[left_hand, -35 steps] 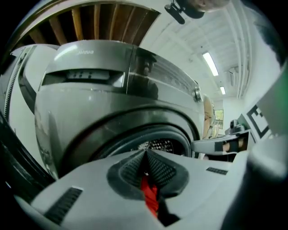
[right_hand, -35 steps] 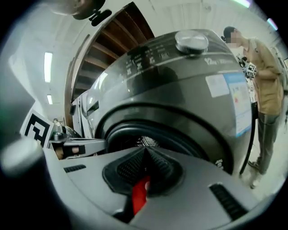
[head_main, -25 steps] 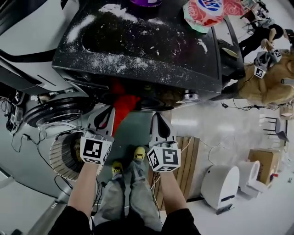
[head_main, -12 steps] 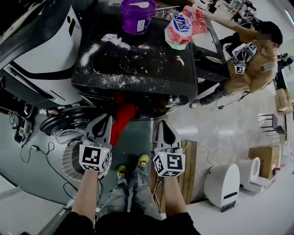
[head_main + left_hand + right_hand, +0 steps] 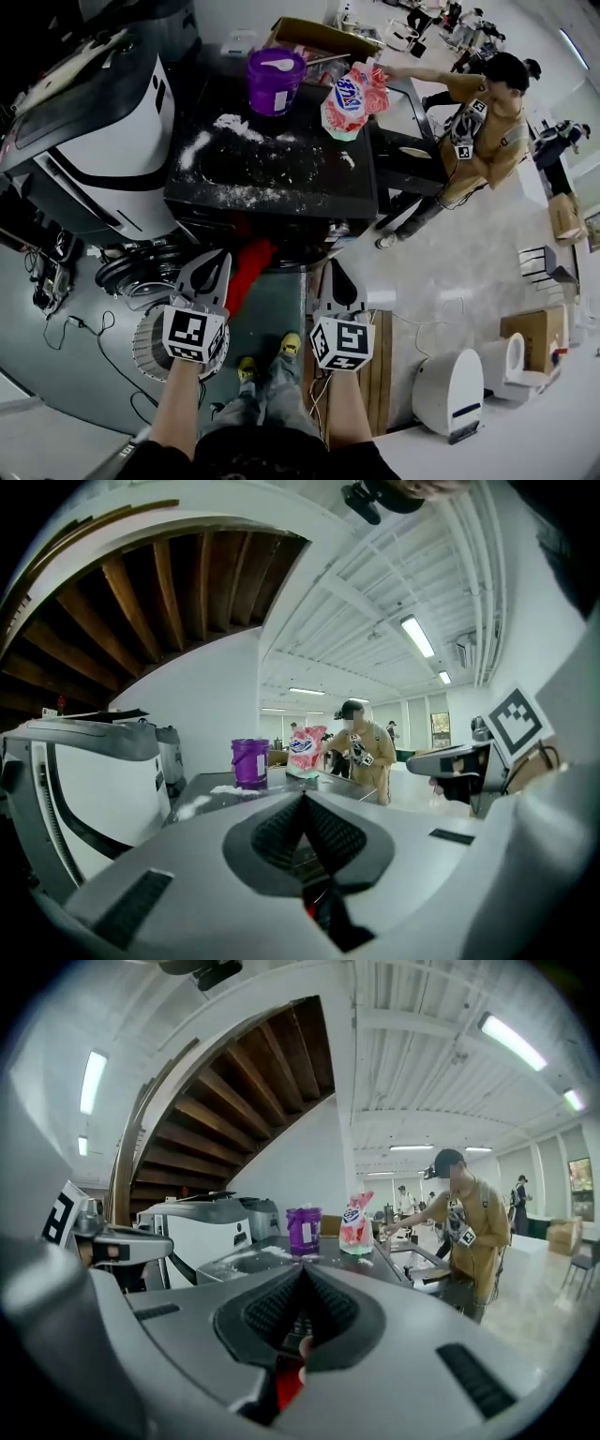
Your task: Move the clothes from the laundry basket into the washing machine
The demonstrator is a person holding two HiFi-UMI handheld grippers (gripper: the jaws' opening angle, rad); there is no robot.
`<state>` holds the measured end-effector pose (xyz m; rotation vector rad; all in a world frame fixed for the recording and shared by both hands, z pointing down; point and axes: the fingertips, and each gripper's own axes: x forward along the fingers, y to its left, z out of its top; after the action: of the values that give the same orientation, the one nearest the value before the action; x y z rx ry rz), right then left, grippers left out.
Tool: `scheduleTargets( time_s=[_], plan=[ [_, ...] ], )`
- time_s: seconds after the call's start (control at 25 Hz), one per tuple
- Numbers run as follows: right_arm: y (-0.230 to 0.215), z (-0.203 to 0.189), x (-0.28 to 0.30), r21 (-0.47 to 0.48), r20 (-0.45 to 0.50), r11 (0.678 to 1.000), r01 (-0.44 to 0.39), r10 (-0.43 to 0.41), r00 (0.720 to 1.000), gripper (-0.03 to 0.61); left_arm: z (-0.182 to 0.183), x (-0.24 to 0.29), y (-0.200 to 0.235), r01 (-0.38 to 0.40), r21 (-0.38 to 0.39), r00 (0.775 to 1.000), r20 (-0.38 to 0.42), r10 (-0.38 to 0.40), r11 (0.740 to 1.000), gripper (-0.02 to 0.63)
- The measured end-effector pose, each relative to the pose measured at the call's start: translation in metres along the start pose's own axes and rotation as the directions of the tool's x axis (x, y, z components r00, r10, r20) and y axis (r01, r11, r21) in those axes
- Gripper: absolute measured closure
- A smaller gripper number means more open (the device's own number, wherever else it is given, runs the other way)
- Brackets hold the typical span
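**Red garment half out of the washer, both grippers shut**

Biggest item: white appliance [image 5: 103, 141] at the worktop's left edge. Next is the dark worktop [image 5: 305, 187], dusted w/ white powder [image 5: 225, 127]. It's prob. the top of the washing machine [image 5: 206, 223], w/ the mouth under the near edge. A person [image 5: 483, 122] works past the right edge. A round ribbed basket [image 5: 146, 342] sits on the floor, partly behind the left gripper [image 5: 219, 257]; contents not visible. The red garment [image 5: 248, 267] hangs from under the near edge, just beside the left gripper; the right gripper [image 5: 336, 266] is a bit apart. Fingers on both are pressed together, no cloth pinched at the tips. Purple bucket [image 5: 275, 80] and detergent bag [image 5: 352, 98] sit at the far edge.

Step, IMO: loading, red piece not fully in. Next: open the fingers, then tuck it inside or go to the basket.
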<state>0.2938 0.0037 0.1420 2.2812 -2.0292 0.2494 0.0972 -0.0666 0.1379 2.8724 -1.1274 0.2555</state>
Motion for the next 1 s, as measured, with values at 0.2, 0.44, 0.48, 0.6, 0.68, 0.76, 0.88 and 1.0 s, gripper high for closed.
scheduleTargets(
  time_s=[0.2,0.44,0.48,0.6,0.68,0.76,0.88,1.0],
  plan=[
    [0.000,0.036,-0.013,0.033,0.016,0.999,-0.020,0.020,1.000,0.574,0.032,-0.015,0.005,-0.007,0.006,1.000,0.021,0.007,1.000,0.603],
    [-0.002,0.066,-0.038,0.029,0.033,1.000,-0.008,0.007,0.999,0.575,0.063,-0.039,0.020,-0.046,-0.008,0.998,0.039,0.046,0.999,0.603],
    [-0.002,0.070,-0.042,0.030,0.036,1.000,-0.006,0.005,0.999,0.575,0.068,-0.042,0.022,-0.050,-0.009,0.998,0.041,0.050,0.999,0.603],
    [-0.002,0.081,-0.050,0.031,0.043,0.999,-0.008,0.007,0.999,0.575,0.080,-0.051,0.023,-0.050,-0.002,0.998,0.040,0.050,0.999,0.603],
    [-0.004,0.087,-0.055,0.029,0.046,1.000,-0.007,0.006,0.999,0.575,0.086,-0.055,0.023,-0.052,0.010,0.998,0.041,0.052,0.999,0.603],
    [-0.005,0.093,-0.059,0.030,0.051,1.000,-0.005,0.004,0.999,0.574,0.092,-0.058,0.024,-0.052,0.019,0.998,0.042,0.051,0.998,0.603],
    [-0.008,0.100,-0.065,0.035,0.060,0.999,0.000,-0.002,0.998,0.574,0.099,-0.062,0.024,-0.050,0.018,0.998,0.043,0.049,0.999,0.603],
    [-0.011,0.108,-0.072,0.033,0.080,0.999,0.009,-0.012,0.997,0.575,0.102,-0.064,0.024,-0.049,0.008,0.998,0.046,0.049,0.999,0.603]
  ],
)
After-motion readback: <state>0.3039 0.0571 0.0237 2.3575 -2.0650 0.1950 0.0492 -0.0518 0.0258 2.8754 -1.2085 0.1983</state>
